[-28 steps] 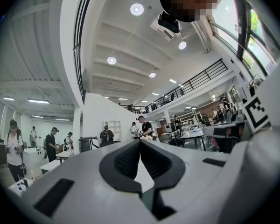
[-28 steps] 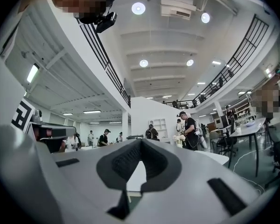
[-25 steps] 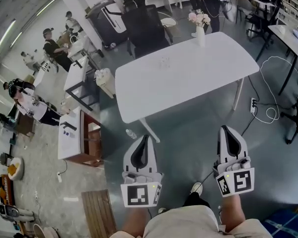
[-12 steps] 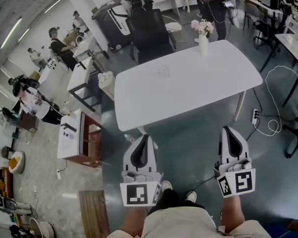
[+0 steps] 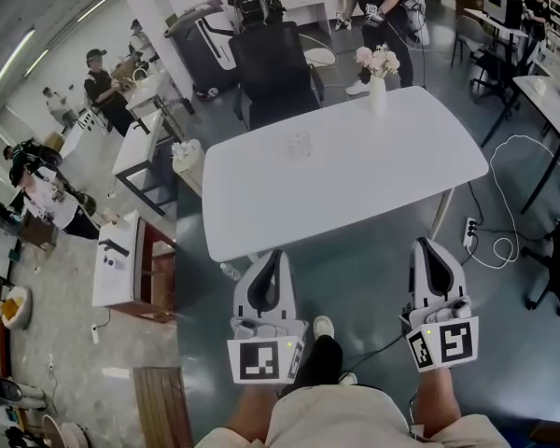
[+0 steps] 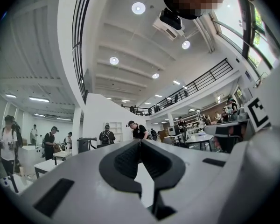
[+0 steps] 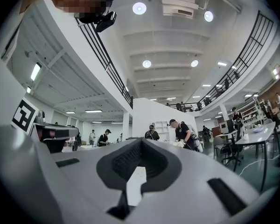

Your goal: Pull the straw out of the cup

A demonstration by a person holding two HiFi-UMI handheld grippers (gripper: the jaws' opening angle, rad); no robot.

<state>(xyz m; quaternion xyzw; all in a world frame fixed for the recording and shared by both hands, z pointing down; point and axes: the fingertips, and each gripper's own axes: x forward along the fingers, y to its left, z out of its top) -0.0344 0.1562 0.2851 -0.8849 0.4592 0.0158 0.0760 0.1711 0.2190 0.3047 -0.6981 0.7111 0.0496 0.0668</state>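
A: Where's the cup?
B: The cup [image 5: 301, 144] stands on the white bench [image 5: 401, 157], toward its far edge and left of centre. It's clear and very small in the head view.
A: Straw axis? Which way does it point?
B: Can't tell. The straw doesn't separate from the cup at this size, so there's no read on tilt or direction.
A: Grippers?
B: The left hand-held gripper [image 5: 273, 255] and right hand-held gripper [image 5: 427, 243] are both clenched and empty. In each gripper view the jaw tips meet with nothing between them. Both hang over the floor [image 5: 373, 250] on the near side of the bench, side by side, pointing toward it and well apart from the cup.
A: Anything else on the bench?
B: A white vase with pink flowers [image 5: 377, 84] near the far edge, right of the cup. The rest is bare.
A: Room?
B: Grey glossy floor, with a black office chair [image 5: 275, 63] behind the bench. There are white desks [image 5: 135, 143] with people [image 5: 98, 87] at the left. The gripper views show a tall white hall, a railed mezzanine [image 6: 200, 80] and round ceiling lights [image 6: 138, 7].
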